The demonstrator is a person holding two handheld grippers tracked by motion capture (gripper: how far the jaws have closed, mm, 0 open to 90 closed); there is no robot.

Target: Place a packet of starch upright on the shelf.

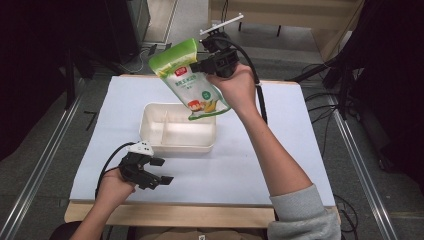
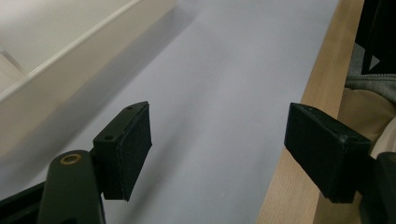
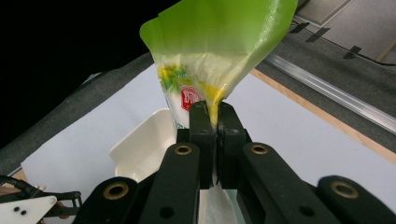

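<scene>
**Pouch held high over the tray**

Down at the near edge of the desk (image 1: pixel 260 175), toward its near left corner, the left tool (image 1: pixel 159 172) rests low in the person's hand, jaws spread wide apart with nothing between them, just bare desk below. Just beyond it, mid-desk, sits the cream tray (image 1: pixel 175 142) with its divider, both compartments showing bare. Above the tray's far right part hangs the green pouch (image 1: pixel 192 82), tilted, lifted clear of the desk. Up there the right tool (image 3: pixel 211 122) is clamped tight on the pouch's edge, pads pressed together on the film, near the far edge.
</scene>
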